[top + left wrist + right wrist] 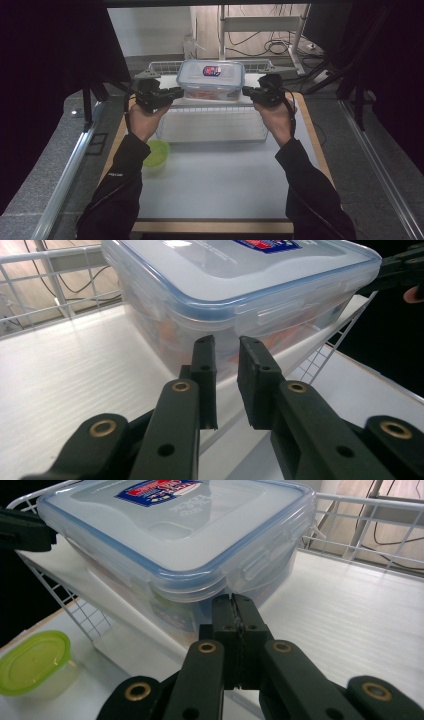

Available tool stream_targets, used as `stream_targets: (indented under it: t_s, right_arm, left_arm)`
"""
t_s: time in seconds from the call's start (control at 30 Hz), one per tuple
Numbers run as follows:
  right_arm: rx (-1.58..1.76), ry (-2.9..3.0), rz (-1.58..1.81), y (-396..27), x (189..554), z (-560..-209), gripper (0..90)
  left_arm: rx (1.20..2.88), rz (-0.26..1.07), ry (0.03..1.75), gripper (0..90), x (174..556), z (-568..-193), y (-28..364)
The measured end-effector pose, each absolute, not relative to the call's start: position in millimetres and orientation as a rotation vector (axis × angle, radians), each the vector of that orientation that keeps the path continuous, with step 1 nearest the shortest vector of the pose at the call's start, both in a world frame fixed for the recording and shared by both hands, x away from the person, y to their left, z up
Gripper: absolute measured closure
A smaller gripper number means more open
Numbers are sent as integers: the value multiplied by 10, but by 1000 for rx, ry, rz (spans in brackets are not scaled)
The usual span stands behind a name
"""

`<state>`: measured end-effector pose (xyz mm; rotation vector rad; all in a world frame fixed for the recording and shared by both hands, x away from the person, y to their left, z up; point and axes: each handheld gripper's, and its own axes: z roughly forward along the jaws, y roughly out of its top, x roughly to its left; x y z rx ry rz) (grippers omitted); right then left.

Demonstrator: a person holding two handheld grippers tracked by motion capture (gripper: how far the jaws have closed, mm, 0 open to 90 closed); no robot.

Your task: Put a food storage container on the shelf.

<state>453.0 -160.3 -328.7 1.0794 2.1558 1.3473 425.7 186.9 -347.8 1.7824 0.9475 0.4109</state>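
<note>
Tongs flanking the lidded clear box (orange contents, perhaps food): left slightly apart, right pressed together, empty.

The lidded plastic box stands on the white shelf of a wire rack at the upper middle of the high view, hemmed by the left tongs and right tongs at its two ends. Below it a wire basket blocks the middle. A green bowl sits at lower left. The tabletop in the lower middle lies open.
</note>
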Motion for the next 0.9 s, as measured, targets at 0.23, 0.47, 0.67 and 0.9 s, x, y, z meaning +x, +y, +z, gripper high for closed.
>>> stream_targets:
  t_s: [0.23,0.47,0.67,0.9]
  right_arm:
    - [1129,2135,1343,-1527,4694,-3309,894]
    - [1198,2109,1355,-1481,4836,-3315,893]
    - [1196,2104,1355,-1490,4849,-3333,870]
    - [1143,2122,1376,-1573,4710,-3293,798]
  left_arm:
    - [1805,409,952,763,4330,-3481,1805]
    - [1815,393,942,766,4367,-3487,1792]
    - [1801,397,932,746,4314,-3482,1822]
    - [1790,402,911,644,4152,-3501,1897]
